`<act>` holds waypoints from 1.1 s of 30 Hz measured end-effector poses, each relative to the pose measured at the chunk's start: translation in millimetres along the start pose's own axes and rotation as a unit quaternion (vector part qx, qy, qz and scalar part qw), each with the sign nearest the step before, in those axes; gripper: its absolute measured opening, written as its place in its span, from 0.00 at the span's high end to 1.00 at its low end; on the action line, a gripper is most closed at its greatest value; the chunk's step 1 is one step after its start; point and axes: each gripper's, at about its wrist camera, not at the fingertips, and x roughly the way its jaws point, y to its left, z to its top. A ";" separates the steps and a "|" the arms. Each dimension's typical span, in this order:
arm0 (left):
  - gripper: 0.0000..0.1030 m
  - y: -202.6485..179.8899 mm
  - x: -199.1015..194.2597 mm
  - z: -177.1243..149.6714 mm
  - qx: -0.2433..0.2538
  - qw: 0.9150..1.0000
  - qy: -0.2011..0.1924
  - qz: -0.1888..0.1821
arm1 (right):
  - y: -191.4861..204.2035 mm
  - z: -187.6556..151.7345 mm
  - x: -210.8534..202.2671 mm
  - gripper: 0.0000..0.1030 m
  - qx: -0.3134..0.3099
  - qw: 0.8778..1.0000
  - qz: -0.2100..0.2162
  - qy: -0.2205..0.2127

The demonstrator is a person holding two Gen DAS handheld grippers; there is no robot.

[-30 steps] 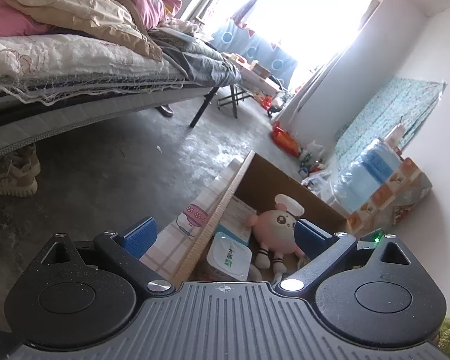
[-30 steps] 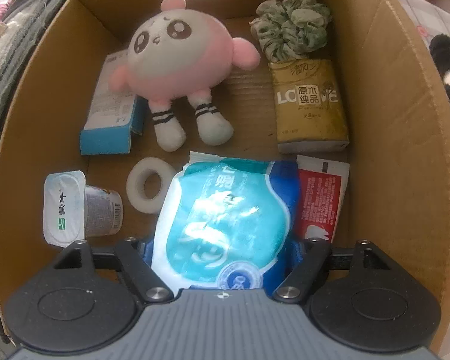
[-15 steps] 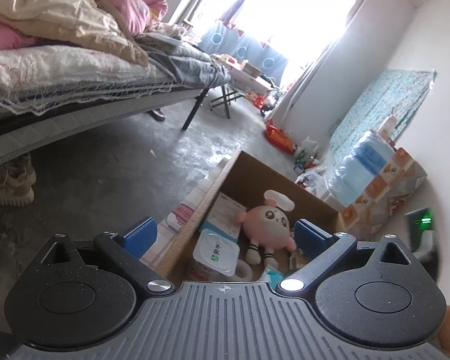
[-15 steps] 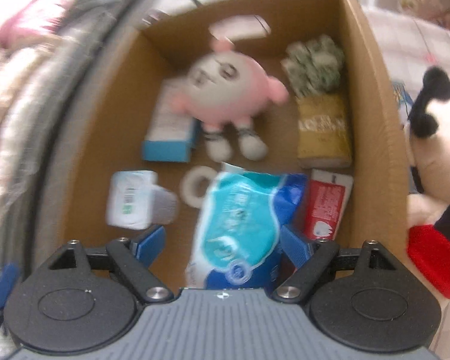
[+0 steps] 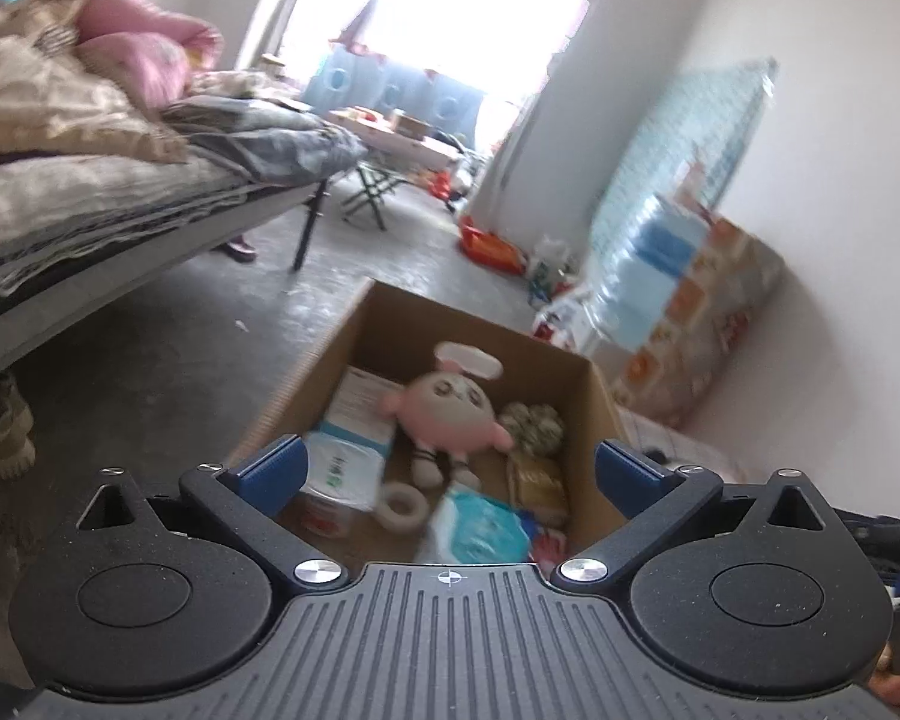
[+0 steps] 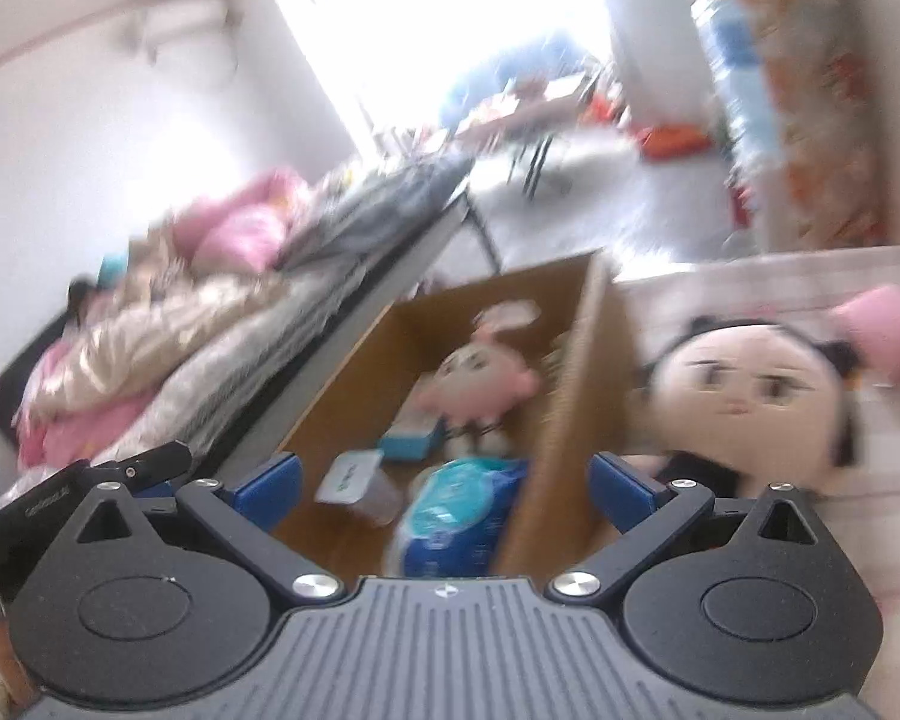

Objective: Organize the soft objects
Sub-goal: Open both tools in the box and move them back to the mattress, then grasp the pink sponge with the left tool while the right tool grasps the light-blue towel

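Your left gripper (image 5: 447,471) is opening, its blue-padded fingers (image 5: 270,471) spread wide with nothing gripped. Your right gripper (image 6: 444,483) is likewise opening, fingers released and holding nothing. Both point down toward the open brown cardboard box (image 5: 597,414) on the grey concrete floor (image 5: 150,372). Inside the box lie the round pink plush doll with a white hat (image 5: 450,414), the blue-and-white soft plastic pack (image 5: 480,531), a white lidded cup (image 5: 339,480) and a white tape ring (image 5: 401,504). A black-haired plush doll with a pale face (image 6: 750,390) lies outside, just beside the box's right wall. The right wrist view is blurred.
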 end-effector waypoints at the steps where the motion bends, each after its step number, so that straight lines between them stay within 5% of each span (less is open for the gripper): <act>1: 0.00 -8.8 1.1 -2.4 0.013 1.000 0.004 -0.003 | -9.9 -6.9 -11.0 0.00 0.005 1.000 -0.005 -0.017; 10: 0.00 -114.4 21.5 -22.8 0.157 0.985 0.038 -0.064 | -94.5 -71.5 -75.0 0.00 0.089 0.981 -0.102 -0.139; 14: 0.00 -169.2 40.3 -35.8 0.214 0.970 0.068 -0.089 | -131.6 -88.1 -89.6 0.00 0.127 0.970 -0.137 -0.159; 21: 0.00 -256.9 89.4 -47.2 0.264 0.950 0.124 -0.112 | -166.7 -85.6 -86.4 0.00 0.105 0.964 -0.161 -0.183; 28: 0.00 -346.9 195.3 -45.2 0.254 0.927 0.256 -0.105 | -195.4 -67.4 -63.2 0.00 0.055 0.959 -0.182 -0.211; 33: 0.01 -380.8 295.4 -51.6 0.191 0.926 0.324 -0.046 | -207.6 -62.4 -42.4 0.00 0.024 0.954 -0.193 -0.230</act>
